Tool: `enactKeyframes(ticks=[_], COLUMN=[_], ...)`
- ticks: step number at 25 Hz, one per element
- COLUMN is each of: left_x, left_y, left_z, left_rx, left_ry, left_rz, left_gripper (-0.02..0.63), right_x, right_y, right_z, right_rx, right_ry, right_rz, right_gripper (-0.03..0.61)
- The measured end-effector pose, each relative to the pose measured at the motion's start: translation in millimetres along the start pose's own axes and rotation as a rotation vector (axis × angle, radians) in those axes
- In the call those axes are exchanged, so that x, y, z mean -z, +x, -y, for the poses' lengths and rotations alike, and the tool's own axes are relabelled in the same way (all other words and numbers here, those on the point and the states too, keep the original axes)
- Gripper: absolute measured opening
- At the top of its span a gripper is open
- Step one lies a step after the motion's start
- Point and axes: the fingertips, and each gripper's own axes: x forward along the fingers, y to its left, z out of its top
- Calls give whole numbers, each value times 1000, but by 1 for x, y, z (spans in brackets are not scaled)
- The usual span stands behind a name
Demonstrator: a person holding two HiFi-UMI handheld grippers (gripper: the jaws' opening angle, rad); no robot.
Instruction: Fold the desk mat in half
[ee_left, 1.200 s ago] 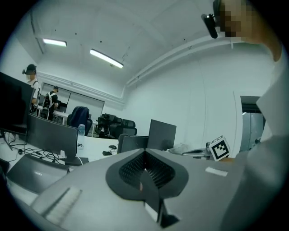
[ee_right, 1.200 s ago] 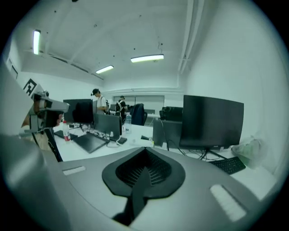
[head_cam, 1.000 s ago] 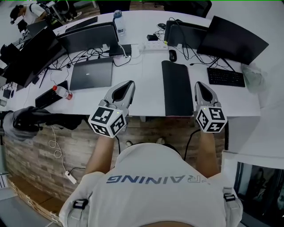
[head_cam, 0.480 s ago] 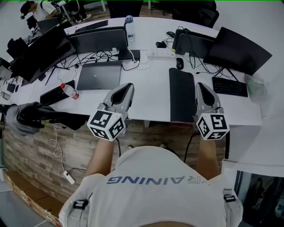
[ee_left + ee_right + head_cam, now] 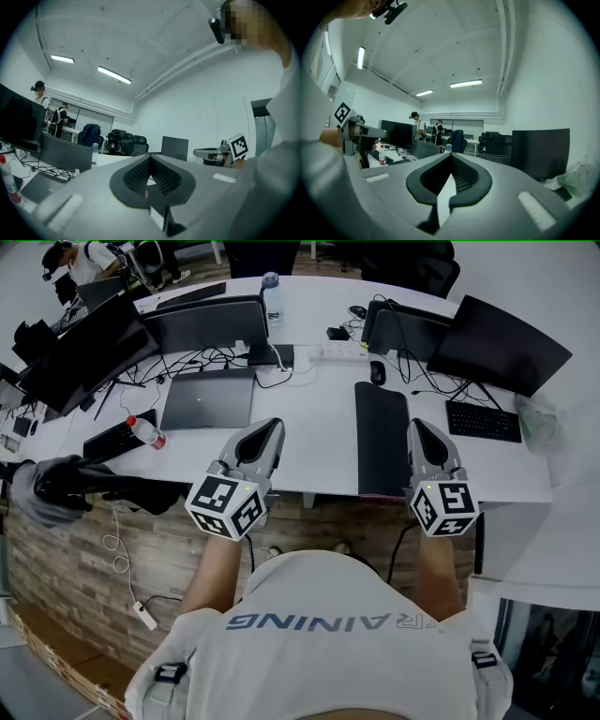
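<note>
Upon the desk point(image 5: 319, 427), the desk mat point(image 5: 382, 437) lies as a narrow strip, seemingly already folded, between left gripper point(image 5: 270, 425) and right gripper point(image 5: 417, 426), both clenched empty; next, edge alignment likely needs checking.

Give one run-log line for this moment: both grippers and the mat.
left gripper: shut, empty | right gripper: shut, empty | desk mat: on desk, not held

The mat point(image 5: 382, 439) is a dark, narrow rectangle lying flat on the white desk point(image 5: 319, 418), lengthwise, its near end at the desk's front edge.
</note>
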Motion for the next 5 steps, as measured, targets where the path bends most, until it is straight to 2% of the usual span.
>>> enactKeyframes(ticks=[5], left_x=[10], left_y=[-1], left_z=[1], left_rx=[-5], left_ry=[-9], left_rz=[-14], left_gripper=[-2], right_x=[9], right_y=[2], right_z=[-9], right_rx=[-7], right_ry=[-53], right_rz=[-27], right_gripper=[12])
